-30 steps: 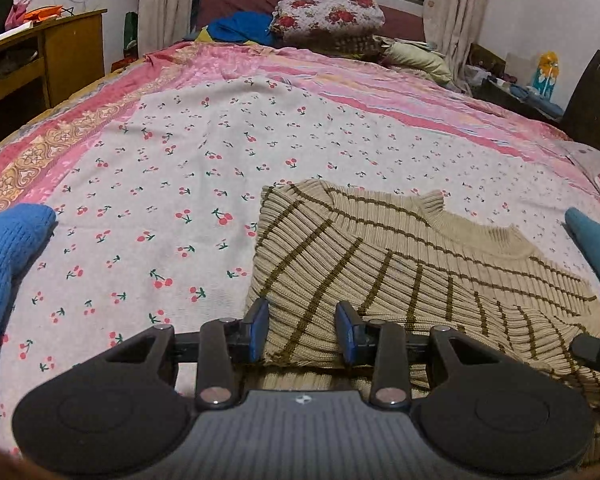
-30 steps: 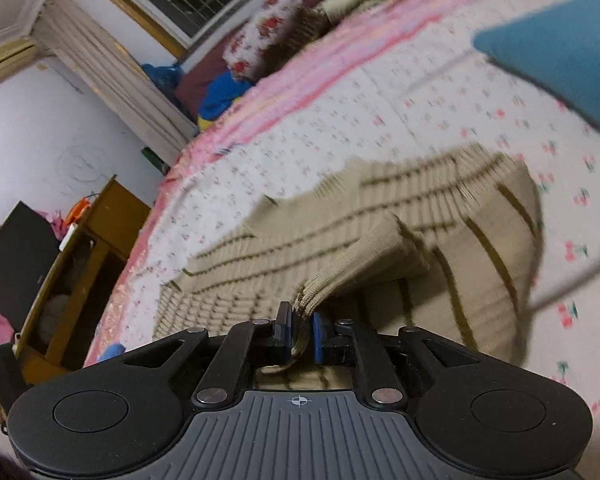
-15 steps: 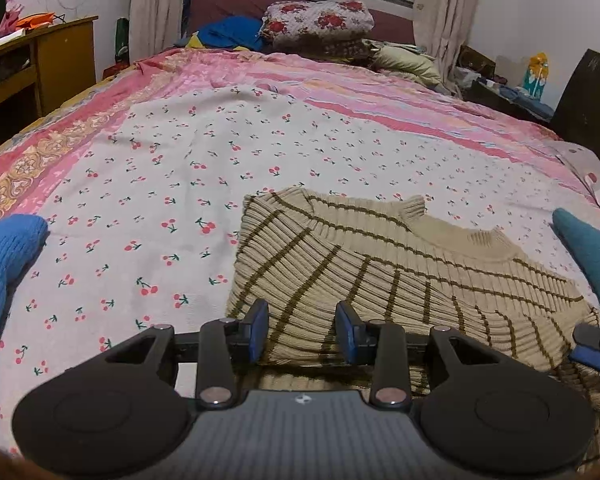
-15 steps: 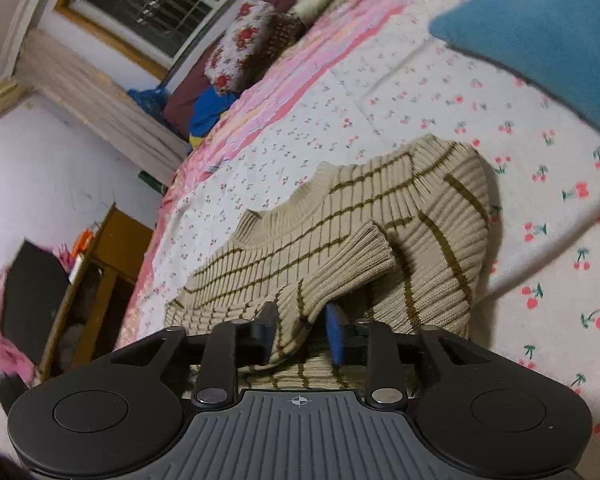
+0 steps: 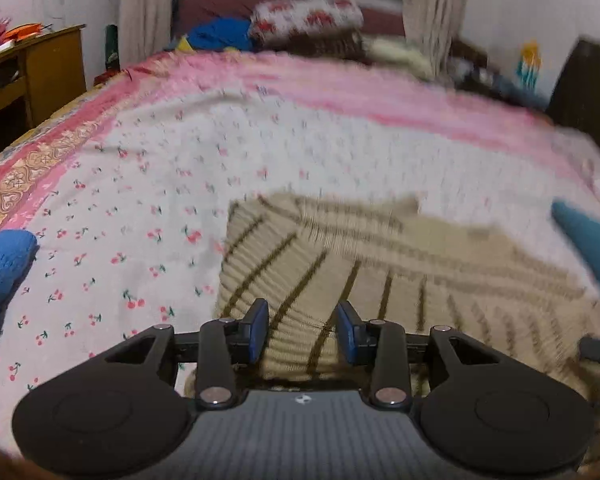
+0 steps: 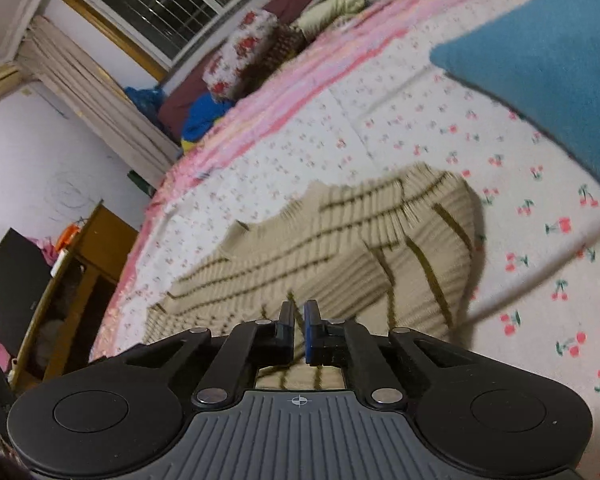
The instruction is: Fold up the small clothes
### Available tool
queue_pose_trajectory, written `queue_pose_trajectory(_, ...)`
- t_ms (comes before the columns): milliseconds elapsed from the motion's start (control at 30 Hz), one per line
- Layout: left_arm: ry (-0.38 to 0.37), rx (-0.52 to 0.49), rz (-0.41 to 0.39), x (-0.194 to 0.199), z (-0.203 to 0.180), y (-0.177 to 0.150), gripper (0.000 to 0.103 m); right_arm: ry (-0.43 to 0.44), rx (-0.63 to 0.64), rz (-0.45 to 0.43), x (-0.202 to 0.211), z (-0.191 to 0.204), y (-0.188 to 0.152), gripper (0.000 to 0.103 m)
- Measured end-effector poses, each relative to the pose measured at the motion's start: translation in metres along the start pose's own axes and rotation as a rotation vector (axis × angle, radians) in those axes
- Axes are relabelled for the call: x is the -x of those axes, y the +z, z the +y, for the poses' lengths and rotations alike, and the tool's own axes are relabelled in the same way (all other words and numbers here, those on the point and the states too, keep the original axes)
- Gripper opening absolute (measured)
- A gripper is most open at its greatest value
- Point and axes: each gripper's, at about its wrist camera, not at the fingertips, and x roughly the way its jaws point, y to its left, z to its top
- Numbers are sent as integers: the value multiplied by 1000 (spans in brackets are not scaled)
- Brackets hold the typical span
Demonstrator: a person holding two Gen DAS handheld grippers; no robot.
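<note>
A beige ribbed sweater with brown stripes [image 5: 340,264] lies on the cherry-print bedspread [image 5: 140,208], its sleeves folded in over the body. My left gripper [image 5: 302,330] is open, fingers spread over the sweater's left near edge, holding nothing. In the right wrist view the sweater [image 6: 340,248] lies flat with the sleeve folded across it. My right gripper [image 6: 299,330] is nearly shut just above the sweater's near edge, with a narrow empty gap between the pads. Both views are blurred by motion.
A blue knit garment [image 5: 0,276] lies at the left edge and a teal garment [image 6: 540,60] at the right. Pillows and a blue cloth [image 5: 300,24] lie at the bed's head. A wooden desk [image 5: 28,68] stands to the left.
My right gripper let go of the sleeve, which now lies flat on the sweater, and closed nearly shut. My left gripper stayed open and drew back slightly.
</note>
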Motion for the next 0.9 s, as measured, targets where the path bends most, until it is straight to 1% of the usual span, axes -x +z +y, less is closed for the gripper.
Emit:
queue_pose_trajectory(67, 10, -27, 7, -3, -2, -3, 42, -29, 17, 8, -1, -1, -2, 5)
queue_pose_trajectory(133, 8, -23, 4, 0, -2, -3, 42, -42, 16, 12, 0, -4, -3, 7)
queue_pose_trajectory(233, 2, 0, 0, 3, 0, -2, 42, -25, 24, -3, 7, -1, -1, 8)
queue_pose_trajectory(300, 0, -2, -12, 5, -1, -1, 42, -7, 70, -19, 9, 10, 1, 11)
queue_pose_trajectory(367, -5, -8, -16, 7, -4, 1, 42, 1, 126, -21, 6, 22, 4, 11)
queue_pose_trajectory(467, -23, -24, -21, 7, -9, 3, 42, -7, 167, -18, -3, 30, 9, 11)
queue_pose_trajectory(533, -26, -34, -14, 4, -12, 2, 42, -32, 173, -18, -8, 29, 12, 11)
queue_pose_trajectory(600, -20, -43, 6, -1, -13, -1, 42, -48, 191, 13, -15, 26, 14, 11)
queue_pose_trajectory(667, -20, -55, 15, -2, -12, -5, 42, -94, 206, 55, -22, 24, 12, 11)
queue_pose_trajectory(733, -22, -68, 20, 1, -10, -9, 44, -105, 223, 95, -25, 21, 6, 11)
queue_pose_trajectory(800, -21, -75, 28, 3, -6, -11, 45, -108, 227, 105, -25, 17, 0, 11)
queue_pose_trajectory(900, -18, -52, 30, 8, -2, -10, 45, -106, 215, 109, -23, 14, -3, 11)
